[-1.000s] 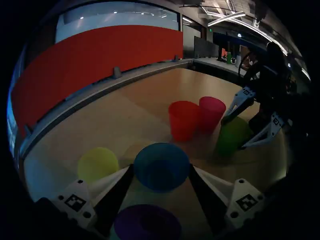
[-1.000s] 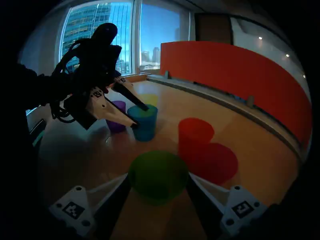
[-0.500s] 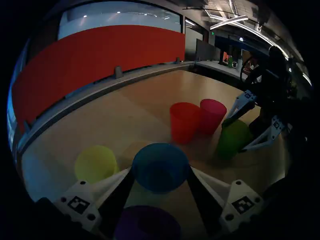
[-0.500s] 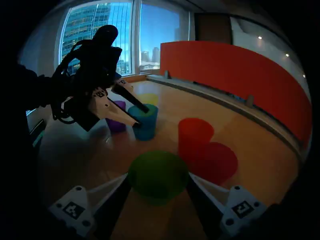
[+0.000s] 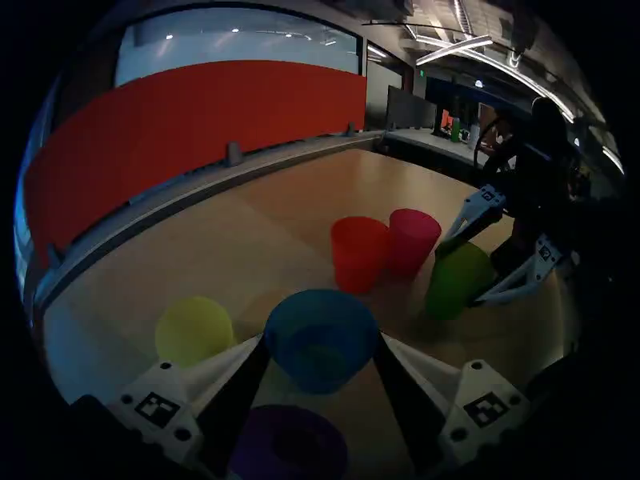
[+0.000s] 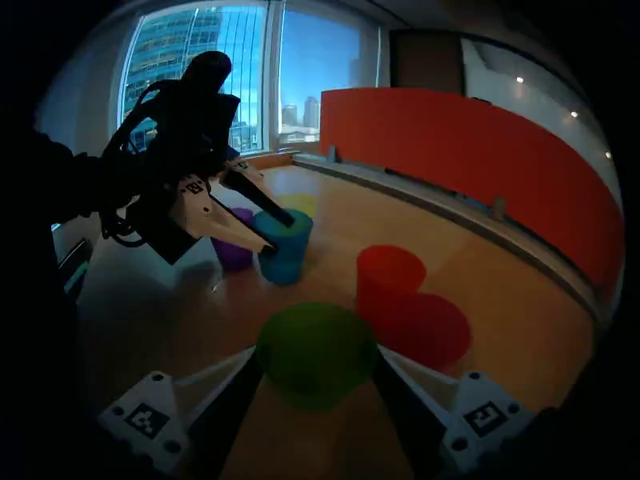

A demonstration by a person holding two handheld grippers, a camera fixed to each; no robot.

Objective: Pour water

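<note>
A blue cup [image 5: 320, 352] sits between the fingers of my left gripper [image 5: 320, 342], which is shut on it; water inside cannot be made out. My right gripper [image 6: 316, 352] is shut on a green cup [image 6: 316, 364]. In the left gripper view the right gripper [image 5: 460, 274] holds the green cup [image 5: 454, 280] at the right, beside a magenta cup [image 5: 414, 240] and a red cup [image 5: 359, 252]. In the right gripper view the left gripper [image 6: 278, 234] grips the blue cup [image 6: 282, 248] at the left, a person's dark sleeve behind it.
A yellow cup [image 5: 194, 330] and a purple cup [image 5: 290, 442] stand close to the blue one on the wooden table [image 5: 264, 216]. The red cup [image 6: 388, 276] and magenta cup [image 6: 428, 320] stand right of the green one. A red partition [image 5: 184, 112] lines the table's far edge.
Both grippers keep their hold. The standing cups have shifted slightly in both views, so both hands have moved a little; the purple cup looks smaller in the left gripper view.
</note>
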